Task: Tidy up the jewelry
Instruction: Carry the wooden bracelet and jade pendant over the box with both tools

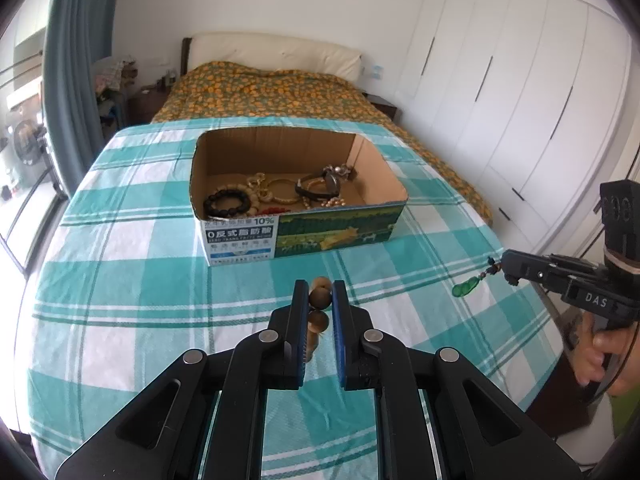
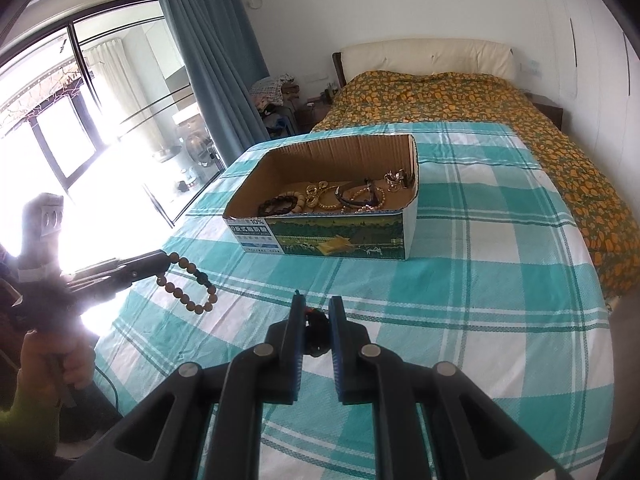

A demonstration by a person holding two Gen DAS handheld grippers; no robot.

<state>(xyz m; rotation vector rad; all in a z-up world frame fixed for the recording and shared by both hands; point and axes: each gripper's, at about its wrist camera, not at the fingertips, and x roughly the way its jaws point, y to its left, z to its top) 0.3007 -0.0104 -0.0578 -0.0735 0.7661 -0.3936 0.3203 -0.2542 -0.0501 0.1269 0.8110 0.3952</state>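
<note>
**Asker:** Black tongs fill the foreground; what do they hold?

**Describer:** Left tongs (image 1: pixel 320 300) are pinched on a bracelet of tan wooden beads (image 2: pixel 188 284), which hangs in a loop above the cloth. Right tongs (image 2: pixel 316 322) are clamped on the dark cord of a charm whose small green pendant (image 1: pixel 464 289) dangles free.

**Asker:** How will those pieces handle?

**Describer:** Probably light. The beads are hard and round, so likely to slip; gripping the string between beads looks safer. The cord is limp and will swing, and the pendant seems fragile, so the cord is the better hold.

**Asker:** Where do they go?

**Describer:** Likely into the open cardboard box (image 1: pixel 240 236) ahead, already holding dark beads, gold bangles and a watch.

**Asker:** And the surroundings?

**Describer:** A bedroom: a teal-and-white checked cloth (image 1: pixel 120 280) covers the surface, a bed (image 1: pixel 272 88) with an orange-flowered spread lies beyond, with white wardrobes, blue curtains and a bright window.
</note>
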